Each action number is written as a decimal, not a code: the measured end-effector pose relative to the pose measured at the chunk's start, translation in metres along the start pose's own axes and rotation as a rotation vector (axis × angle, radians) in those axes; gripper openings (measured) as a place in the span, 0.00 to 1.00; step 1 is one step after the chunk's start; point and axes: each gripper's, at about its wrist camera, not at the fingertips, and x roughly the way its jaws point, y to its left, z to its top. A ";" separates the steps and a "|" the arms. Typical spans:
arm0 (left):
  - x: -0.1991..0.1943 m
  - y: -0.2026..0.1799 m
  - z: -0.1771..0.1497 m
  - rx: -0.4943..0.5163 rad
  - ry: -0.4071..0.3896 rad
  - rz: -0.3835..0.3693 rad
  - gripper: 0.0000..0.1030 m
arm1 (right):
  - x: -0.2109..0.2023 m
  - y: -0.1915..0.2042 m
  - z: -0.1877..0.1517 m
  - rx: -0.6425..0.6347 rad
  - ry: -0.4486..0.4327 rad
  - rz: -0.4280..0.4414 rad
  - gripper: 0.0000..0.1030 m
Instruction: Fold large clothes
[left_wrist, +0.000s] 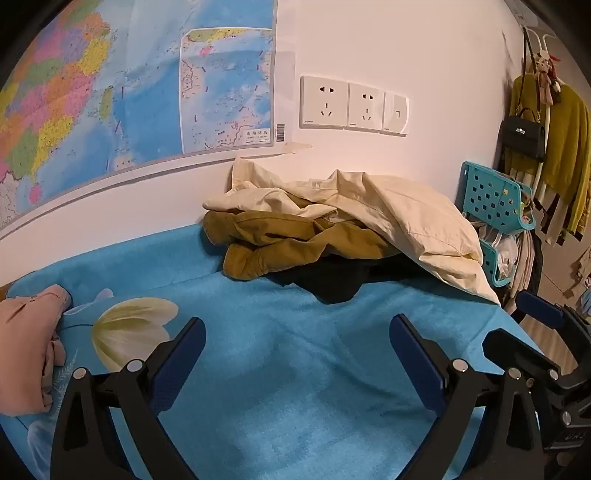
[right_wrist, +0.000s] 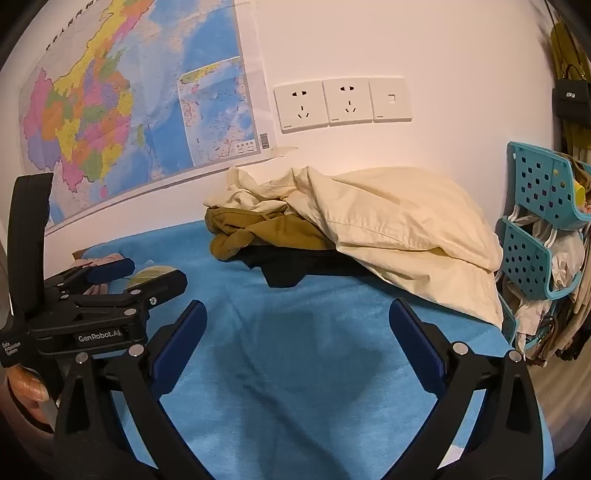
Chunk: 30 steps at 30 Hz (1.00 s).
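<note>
A pile of clothes lies against the wall at the far side of the blue cloth (left_wrist: 295, 369): a cream garment (left_wrist: 399, 210) on top, an olive-brown one (left_wrist: 288, 243) under it, and a black one (left_wrist: 328, 284) lowest. The pile shows in the right wrist view too, cream (right_wrist: 406, 225), olive (right_wrist: 266, 232), black (right_wrist: 284, 269). A pink garment (left_wrist: 26, 350) lies at the left edge. My left gripper (left_wrist: 297, 350) is open and empty above bare blue cloth, short of the pile. My right gripper (right_wrist: 297, 347) is open and empty beside it, also short of the pile.
A map (left_wrist: 110, 92) and wall sockets (left_wrist: 354, 107) are on the wall behind the pile. A teal plastic rack (right_wrist: 543, 214) stands at the right edge of the surface. A coat rack with a yellow-green top and black bag (left_wrist: 524, 136) stands further right.
</note>
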 end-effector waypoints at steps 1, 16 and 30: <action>0.000 0.001 0.000 -0.006 -0.005 -0.005 0.93 | 0.000 0.000 0.000 -0.004 -0.010 0.004 0.94; -0.004 -0.003 -0.002 0.002 -0.016 -0.002 0.93 | 0.000 0.003 -0.003 0.003 -0.002 0.008 0.94; -0.004 -0.003 -0.001 0.001 -0.015 -0.006 0.93 | 0.001 0.003 -0.005 0.007 0.004 0.012 0.94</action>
